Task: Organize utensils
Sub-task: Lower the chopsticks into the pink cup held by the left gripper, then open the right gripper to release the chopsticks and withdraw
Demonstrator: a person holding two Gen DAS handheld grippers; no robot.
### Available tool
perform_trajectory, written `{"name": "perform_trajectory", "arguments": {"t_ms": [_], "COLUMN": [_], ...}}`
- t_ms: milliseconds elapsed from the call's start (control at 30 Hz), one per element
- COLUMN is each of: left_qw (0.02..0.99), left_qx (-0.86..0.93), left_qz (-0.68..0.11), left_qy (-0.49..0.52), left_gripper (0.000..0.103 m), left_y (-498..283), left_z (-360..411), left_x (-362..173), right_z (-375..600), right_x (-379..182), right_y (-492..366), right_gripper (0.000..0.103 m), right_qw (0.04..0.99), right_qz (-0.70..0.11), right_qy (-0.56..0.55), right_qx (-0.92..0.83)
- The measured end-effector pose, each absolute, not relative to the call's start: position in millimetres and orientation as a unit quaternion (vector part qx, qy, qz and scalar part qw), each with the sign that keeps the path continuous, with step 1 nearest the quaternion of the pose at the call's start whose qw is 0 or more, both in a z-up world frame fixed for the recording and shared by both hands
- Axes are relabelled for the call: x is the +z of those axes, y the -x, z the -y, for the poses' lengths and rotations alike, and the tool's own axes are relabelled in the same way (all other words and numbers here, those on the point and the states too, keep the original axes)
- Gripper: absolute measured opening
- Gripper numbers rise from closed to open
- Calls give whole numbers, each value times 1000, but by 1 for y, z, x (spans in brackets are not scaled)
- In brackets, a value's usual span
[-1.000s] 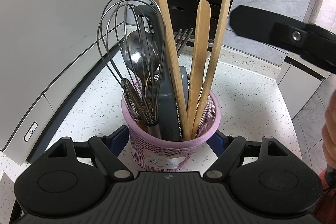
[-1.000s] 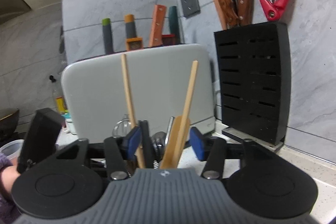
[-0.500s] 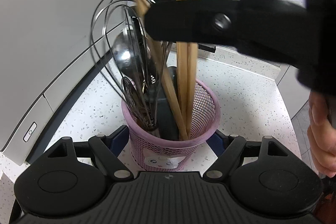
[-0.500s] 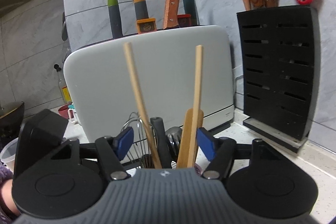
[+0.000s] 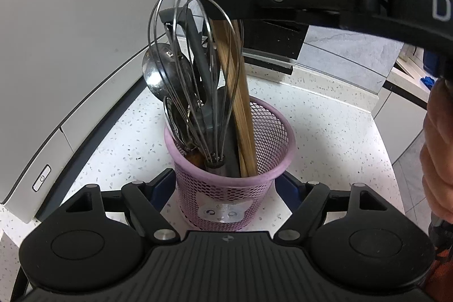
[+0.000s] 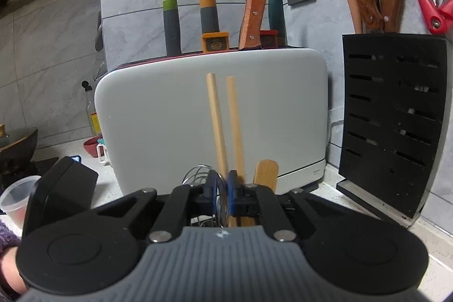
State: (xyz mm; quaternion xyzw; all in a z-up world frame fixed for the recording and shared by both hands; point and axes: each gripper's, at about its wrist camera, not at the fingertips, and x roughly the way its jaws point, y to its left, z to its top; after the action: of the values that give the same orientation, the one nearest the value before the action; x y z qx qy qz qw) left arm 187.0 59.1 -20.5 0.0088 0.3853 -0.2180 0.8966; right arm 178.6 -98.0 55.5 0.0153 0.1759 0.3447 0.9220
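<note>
A pink mesh basket [image 5: 215, 197] stands on the speckled counter. It holds a wire whisk [image 5: 181, 61], a steel ladle [image 5: 158, 70], a grey spatula [image 5: 198, 47] and two long wooden sticks [image 5: 235, 81]. My left gripper [image 5: 225, 184] has the basket between its blue pads; its jaws are closing and the pads touch the mesh on both sides. My right gripper [image 6: 222, 183] is shut on the wooden sticks [image 6: 215, 118] above the basket. One of its fingers [image 5: 254, 2] crosses them in the left wrist view. A short wooden spatula [image 6: 266, 174] stands just right of the grip.
A white appliance [image 6: 198, 118] stands close behind the basket, with knife handles on top. A black knife block [image 6: 393, 118] is at the right against the grey wall. A hand [image 5: 438, 160] is at the right edge. The counter ends at the right.
My right gripper has moved in over the basket and shut. The two wooden sticks, spread apart before, now stand side by side. The left gripper has stayed at the basket.
</note>
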Motion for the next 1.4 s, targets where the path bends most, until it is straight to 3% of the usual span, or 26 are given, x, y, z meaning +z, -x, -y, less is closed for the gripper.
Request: {"name": "perform_trajectory", "arguments": {"t_ms": [167,233,300,333,900,1033,1100,1400], "left_qw": [895,895,894,895,894,894,894,895], "left_qx": [-219,-219,-220,-220,-219,-219,-219,-222], "left_qz": [-388,-388,-389,-389,-390,-389,-389,-386], "left_qy": [-15,-17,-20,-21,-20,-20,-20,-20], "left_gripper": [89,89,89,89,89,89,90,90], "left_y": [-188,-187,-187,-187,-191,-190,-190,-191], "left_z": [-59,-59,-58,-59,-53,-54,-54,-54], "left_x": [-19,-19,-20,-20,-22,-22,-22,-22], "right_z": [106,108,110,112,135,132,131,133], "right_x": [58,62,66,67,72,64,60,59], "right_y": [-176,-174,-175,-176,-198,-215,-218,-209], "right_gripper": [5,10,51,54,53,38,13,9], "right_qw": [923,926,930,931,950,946,945,943], "right_qz": [-168,-160,-154,-153,-169,-191,-197,-185], "right_qy": [-23,-26,-37,-46,-99,-105,-100,-88], "right_qx": [345,340,331,329,242,239,241,262]}}
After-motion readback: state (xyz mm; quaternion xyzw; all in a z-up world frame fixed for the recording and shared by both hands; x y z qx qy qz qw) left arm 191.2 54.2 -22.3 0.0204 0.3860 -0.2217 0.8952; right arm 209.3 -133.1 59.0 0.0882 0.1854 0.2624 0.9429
